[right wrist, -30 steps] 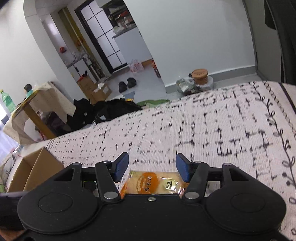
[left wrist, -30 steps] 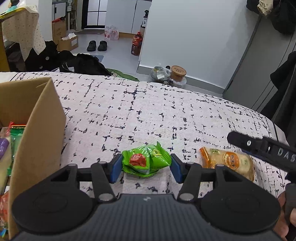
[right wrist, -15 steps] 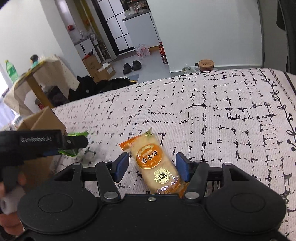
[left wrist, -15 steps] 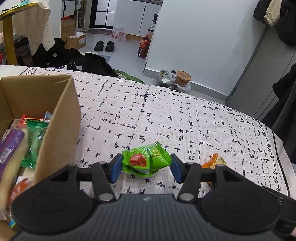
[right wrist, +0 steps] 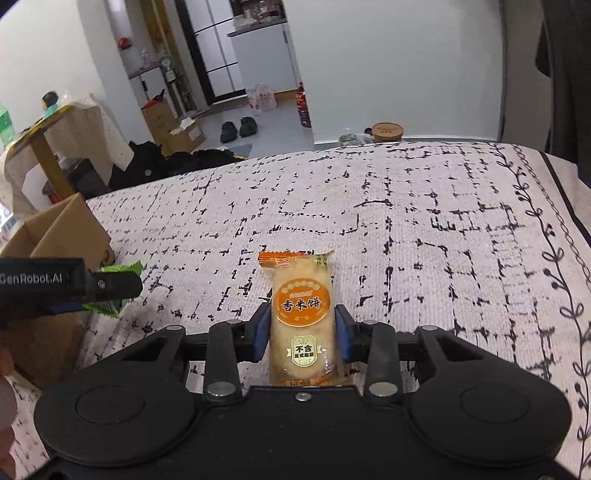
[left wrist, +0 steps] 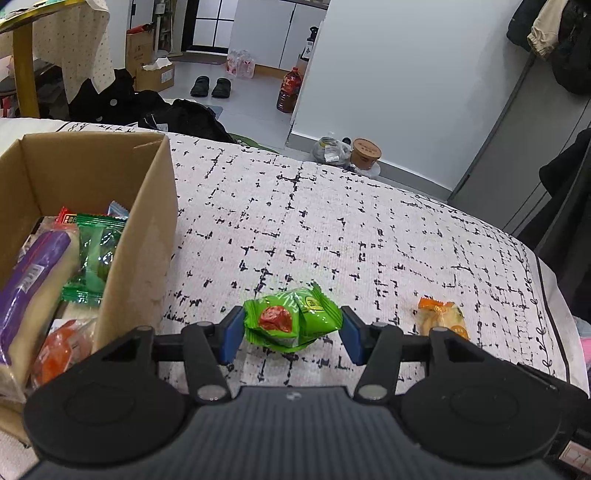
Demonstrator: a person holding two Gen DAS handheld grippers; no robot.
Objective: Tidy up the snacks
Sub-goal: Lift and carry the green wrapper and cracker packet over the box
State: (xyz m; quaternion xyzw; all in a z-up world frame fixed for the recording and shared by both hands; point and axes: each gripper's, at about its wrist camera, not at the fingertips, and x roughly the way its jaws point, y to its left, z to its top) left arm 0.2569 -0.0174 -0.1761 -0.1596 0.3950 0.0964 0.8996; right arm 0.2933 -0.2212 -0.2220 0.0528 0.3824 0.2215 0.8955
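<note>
At nine o'clock we see the open brown cardboard box (left wrist: 147, 221) of wrapped snacks; our left gripper (left wrist: 291, 334) pinches the crinkled green plastic snack packet (left wrist: 291, 317) (lifted, apparently). At three o'clock, our right gripper (right wrist: 301, 334) is closing around the orange-labelled clear rice-cracker packet (right wrist: 301, 314) on the patterned white cloth (right wrist: 443, 240), pads touching it.

A white wall (left wrist: 399, 92) meets a pale grey floor (left wrist: 255, 92) where a pair of dark slippers (left wrist: 210, 86) sits near a glass-paned door (left wrist: 210, 26). A wooden table (left wrist: 22, 55) under spotted cloth stands left, and dark coats (left wrist: 554, 40) hang right.
</note>
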